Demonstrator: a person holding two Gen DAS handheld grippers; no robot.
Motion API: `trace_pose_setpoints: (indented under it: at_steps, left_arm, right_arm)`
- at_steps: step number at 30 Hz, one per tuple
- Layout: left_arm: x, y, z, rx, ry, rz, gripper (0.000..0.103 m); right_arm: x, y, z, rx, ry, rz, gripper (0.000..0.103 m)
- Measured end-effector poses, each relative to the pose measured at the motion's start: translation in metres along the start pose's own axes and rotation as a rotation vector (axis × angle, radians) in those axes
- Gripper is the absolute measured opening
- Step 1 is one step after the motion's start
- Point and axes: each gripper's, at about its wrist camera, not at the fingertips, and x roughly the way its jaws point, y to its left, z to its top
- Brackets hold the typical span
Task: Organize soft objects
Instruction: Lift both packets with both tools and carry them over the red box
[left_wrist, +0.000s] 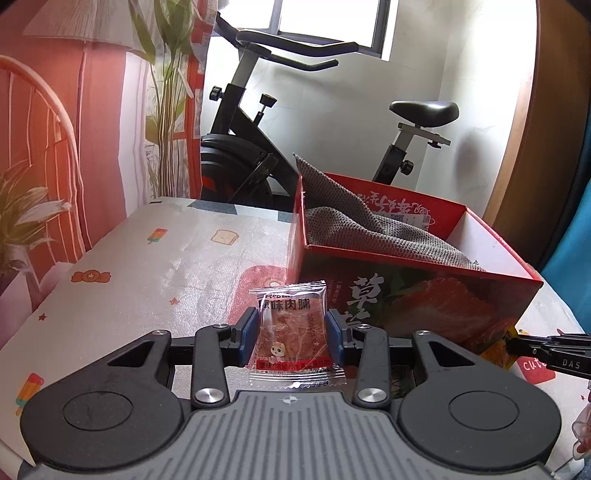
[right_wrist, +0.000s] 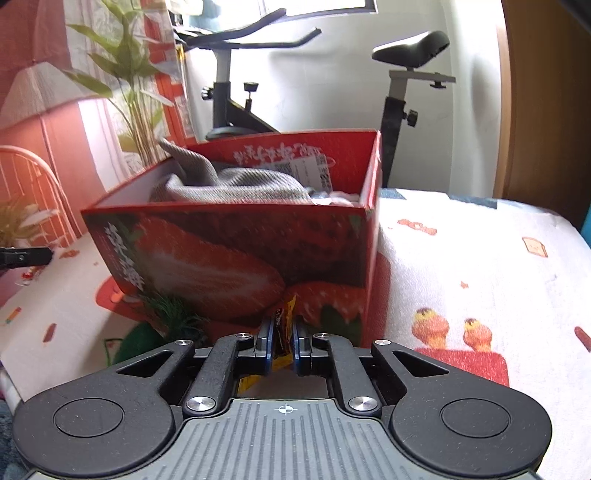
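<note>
**While both grippers hold snack packets, the strawberry box waits just ahead**

While the red strawberry-printed box (left_wrist: 417, 291) sits open-topped on the cartoon-patterned tablecloth (left_wrist: 155, 258), each hand-held gripper carries one small soft packet toward it. From the left wrist view, the left gripper (left_wrist: 291, 332) has its jaws partly closed on a clear packet of dried meat (left_wrist: 293, 332), one blue pad pressing each side edge so the packet stands upright with its label facing the camera. Gripping by the edges likely keeps the thin wrapper from folding or slipping.

From the right wrist view, the right gripper (right_wrist: 283, 341) has its jaws nearly shut, pinching a thin yellow and black packet (right_wrist: 282, 332) edge-on, just in front of the box's near wall.

Inside the box, a grey knitted cloth (right_wrist: 236, 184) lies bunched along the far side, one corner draped up over the rim; this suggests the box is where soft things are gathered. A little floor still shows free at the box's right end.

Behind the table stands an exercise bike (left_wrist: 258, 147).
</note>
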Motion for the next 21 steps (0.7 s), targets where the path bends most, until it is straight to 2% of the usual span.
trace_pose_setpoints:
  at_steps: [13,17,21]
  left_arm:
    - [-0.003,-0.017,0.043,0.027,-0.080,-0.081,0.042]
    - [0.009,-0.024,0.058,0.020,-0.082,-0.113,0.042]
    - [0.027,-0.034,0.073,0.050,-0.086,-0.124,0.042]
  right_arm:
    - [-0.055,0.017,0.067,-0.050,-0.197,0.083,0.009]
    - [-0.052,0.017,0.093,-0.083,-0.227,0.069,0.009]
    - [-0.031,0.012,0.111,-0.078,-0.228,0.046,0.009]
